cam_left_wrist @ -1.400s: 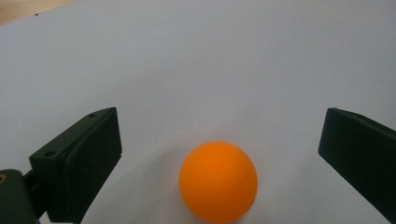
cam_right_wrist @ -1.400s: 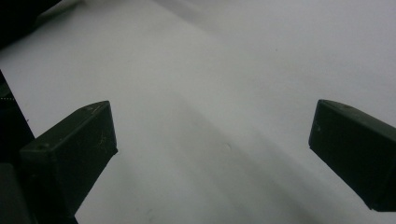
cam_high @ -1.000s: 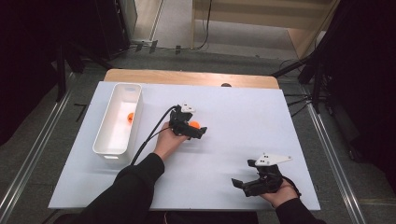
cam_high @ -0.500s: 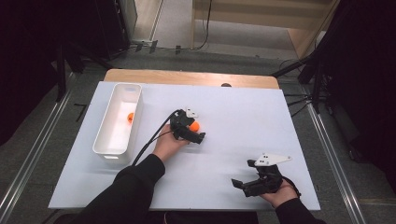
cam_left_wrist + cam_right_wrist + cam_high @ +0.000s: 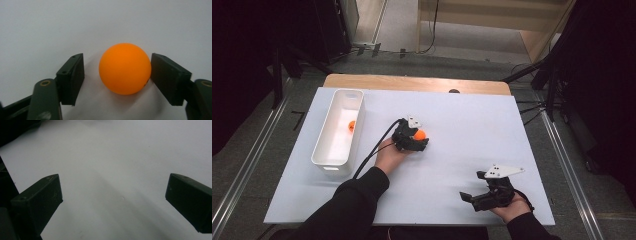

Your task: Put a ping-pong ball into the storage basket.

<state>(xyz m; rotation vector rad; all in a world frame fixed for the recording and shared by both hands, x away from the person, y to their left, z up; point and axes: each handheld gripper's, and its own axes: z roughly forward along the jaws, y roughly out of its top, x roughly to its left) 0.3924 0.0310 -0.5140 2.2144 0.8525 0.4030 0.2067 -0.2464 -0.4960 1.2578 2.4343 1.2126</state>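
You get a brightly lit white table point(image 5: 452, 190) ringed by a dim, almost black room. In the left gripper view the orange ball point(image 5: 125, 68) is sharp with a soft shadow below; the right gripper view looks hazy, darkening toward its top-left corner

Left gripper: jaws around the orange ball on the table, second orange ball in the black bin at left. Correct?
Not quite: the bin is white, not black, as the high view shows. The rest stands: the left gripper has just been closing its jaws around the orange ball on the table, and a second orange ball lies in that bin.
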